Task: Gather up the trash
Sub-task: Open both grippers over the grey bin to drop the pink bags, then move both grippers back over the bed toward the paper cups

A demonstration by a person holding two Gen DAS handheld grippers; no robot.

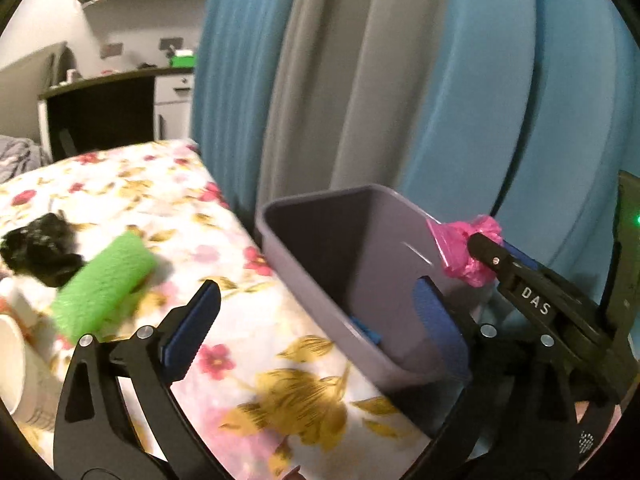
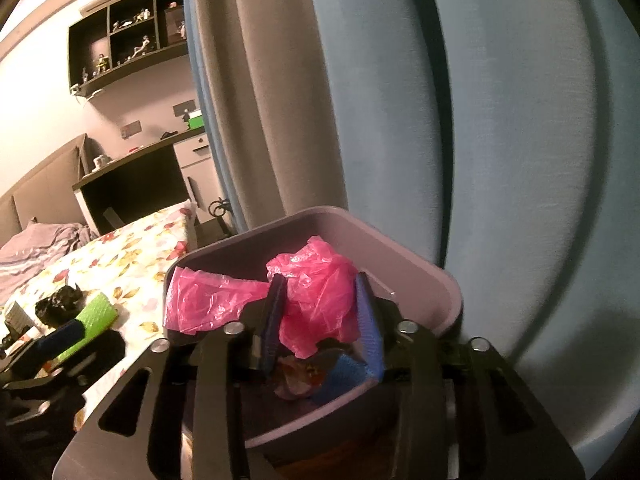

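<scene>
A grey-purple bin [image 1: 360,264] stands at the right edge of the flowered bed [image 1: 168,208]; it also shows in the right wrist view [image 2: 400,256]. My right gripper [image 2: 320,320] is shut on a crumpled pink plastic bag [image 2: 320,296] and holds it over the bin's mouth; the bag shows at the bin's right rim in the left wrist view [image 1: 468,252]. My left gripper [image 1: 320,320] is open and empty beside the bin's near corner. A green roll [image 1: 104,284] and a black crumpled bag [image 1: 40,252] lie on the bed to the left. Blue trash [image 2: 344,368] lies in the bin.
A white cup [image 1: 12,364] sits at the bed's left edge. Blue and grey curtains [image 1: 400,80] hang behind the bin. A dark desk [image 1: 100,104] and wall shelves [image 2: 128,36] stand at the far left.
</scene>
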